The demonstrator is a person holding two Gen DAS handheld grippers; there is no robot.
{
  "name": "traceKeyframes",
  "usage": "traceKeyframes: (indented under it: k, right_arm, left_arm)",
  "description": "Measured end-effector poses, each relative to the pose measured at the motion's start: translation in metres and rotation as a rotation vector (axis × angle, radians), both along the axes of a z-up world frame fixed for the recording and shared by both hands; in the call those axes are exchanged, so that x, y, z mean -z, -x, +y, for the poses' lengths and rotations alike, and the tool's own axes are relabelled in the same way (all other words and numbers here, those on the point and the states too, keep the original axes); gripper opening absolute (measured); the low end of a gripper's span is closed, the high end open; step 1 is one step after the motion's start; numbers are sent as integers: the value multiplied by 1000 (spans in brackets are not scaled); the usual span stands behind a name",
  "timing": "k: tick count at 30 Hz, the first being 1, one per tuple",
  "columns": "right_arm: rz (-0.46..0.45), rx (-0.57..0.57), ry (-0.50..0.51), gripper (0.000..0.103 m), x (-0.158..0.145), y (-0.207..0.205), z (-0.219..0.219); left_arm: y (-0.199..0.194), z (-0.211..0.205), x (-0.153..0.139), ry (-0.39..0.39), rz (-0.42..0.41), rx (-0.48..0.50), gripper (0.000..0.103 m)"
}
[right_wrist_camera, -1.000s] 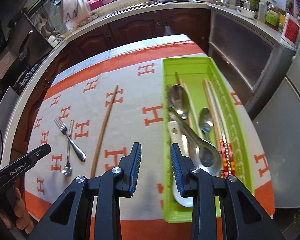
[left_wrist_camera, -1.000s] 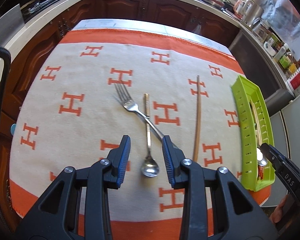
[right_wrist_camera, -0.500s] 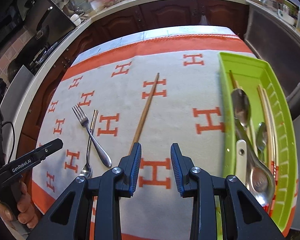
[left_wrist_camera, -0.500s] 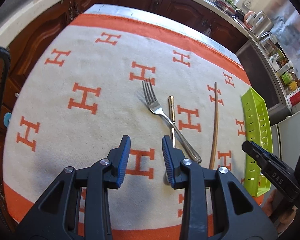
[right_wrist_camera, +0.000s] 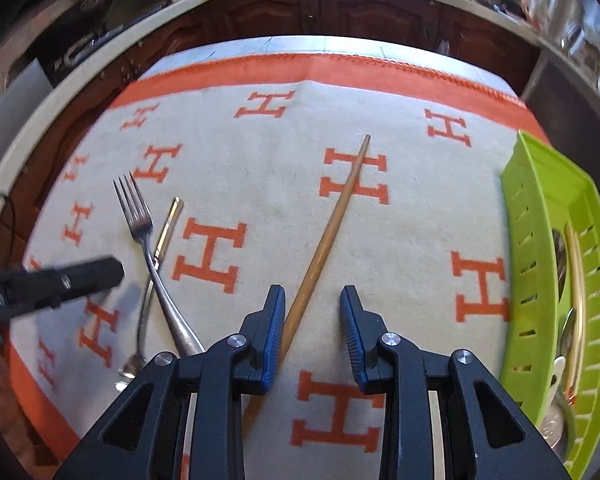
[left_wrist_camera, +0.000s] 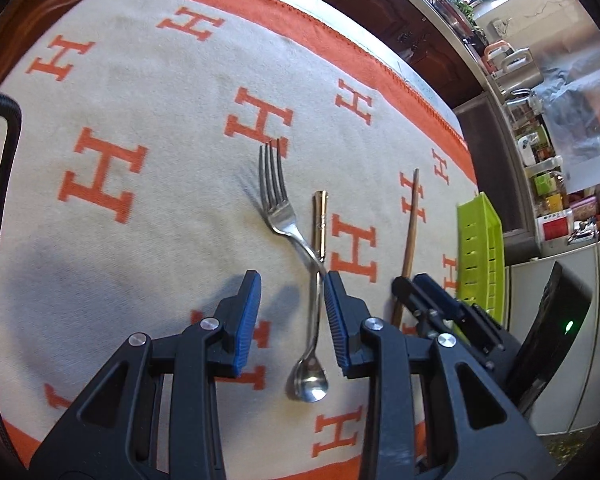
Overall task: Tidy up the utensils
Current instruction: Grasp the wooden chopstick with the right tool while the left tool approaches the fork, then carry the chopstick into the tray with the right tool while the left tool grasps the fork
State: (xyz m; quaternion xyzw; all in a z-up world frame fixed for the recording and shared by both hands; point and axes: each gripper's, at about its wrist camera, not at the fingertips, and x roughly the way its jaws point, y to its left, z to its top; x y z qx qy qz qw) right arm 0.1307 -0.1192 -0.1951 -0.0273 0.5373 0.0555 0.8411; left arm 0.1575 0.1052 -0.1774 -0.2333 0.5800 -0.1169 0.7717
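A silver fork [left_wrist_camera: 278, 200] lies crossed over a slim spoon [left_wrist_camera: 312, 380] with a gold handle end, on the cream cloth with orange H marks. My left gripper [left_wrist_camera: 292, 292] hangs low over them, open, the spoon's shaft between its blue pads and close to the right one. To the right lies a single wooden chopstick [right_wrist_camera: 332, 224]. My right gripper [right_wrist_camera: 312, 300] is over its near part. Its jaws are closing, the stick running just inside the left pad, the right pad well apart. Each gripper shows in the other's view: right gripper [left_wrist_camera: 408, 282], left gripper [right_wrist_camera: 112, 270].
A lime green slotted tray [right_wrist_camera: 540, 240] with several utensils in it stands at the cloth's right edge, also the tray [left_wrist_camera: 480, 256] in the left wrist view. Dark wooden cabinets and a cluttered kitchen counter ring the table. A black cable [left_wrist_camera: 0, 184] hangs at the left.
My right gripper has swung left from above the green tray to over the chopstick and dropped lower. My left gripper has sunk closer to the cloth, with the spoon between its fingers.
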Motion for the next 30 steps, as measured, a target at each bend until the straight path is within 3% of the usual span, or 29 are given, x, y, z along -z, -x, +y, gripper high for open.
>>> traceKeyframes:
  k: [4,8,12,22,30]
  right_arm:
    - [-23,-28,22,10,1,1,6]
    - [-8,-14,-29,7,-1,0,-4]
    - [9,2,-78,7,-3,4,-14]
    - [46,35,-182,7,-6,14,-32]
    - [56,76,-241,7,-12,23,-50]
  left_arm:
    - [-12,-1,8,38,53,-43,29]
    - [-24,2,9,73,80,-110,29]
    - [-34,-1,12,52,114,-150,23]
    - [-47,-27,8,-96,169,-171,19]
    - [-60,-63,2,-268,177,-104,10]
